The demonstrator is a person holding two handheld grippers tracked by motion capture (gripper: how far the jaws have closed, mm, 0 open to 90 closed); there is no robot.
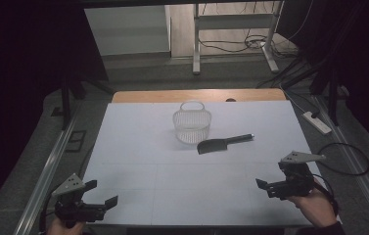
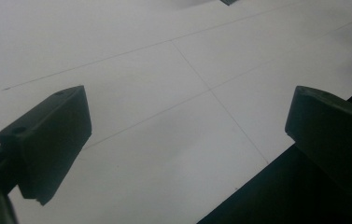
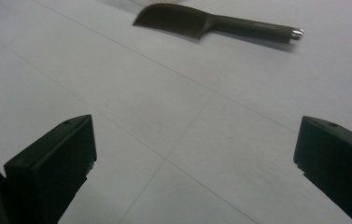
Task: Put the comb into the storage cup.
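Note:
A small white mesh basket (image 1: 192,125) with a handle stands upright on the white table (image 1: 162,161), past its middle. Just in front of it and to the right lies a black flat-bladed spatula (image 1: 221,144), handle pointing right. In the right gripper view the spatula (image 3: 201,21) lies far ahead of the jaws. My left gripper (image 1: 101,193) hovers at the table's near left corner, open and empty, and in its own view (image 2: 187,116) the jaws stand wide over bare table. My right gripper (image 1: 273,180) is near the front right, open and empty (image 3: 194,140).
A wooden strip (image 1: 196,95) runs along the table's far edge. Metal rails (image 1: 50,166) flank both sides. A white power strip (image 1: 317,122) and cables lie on the floor at the right. Desk legs (image 1: 196,49) stand beyond the table.

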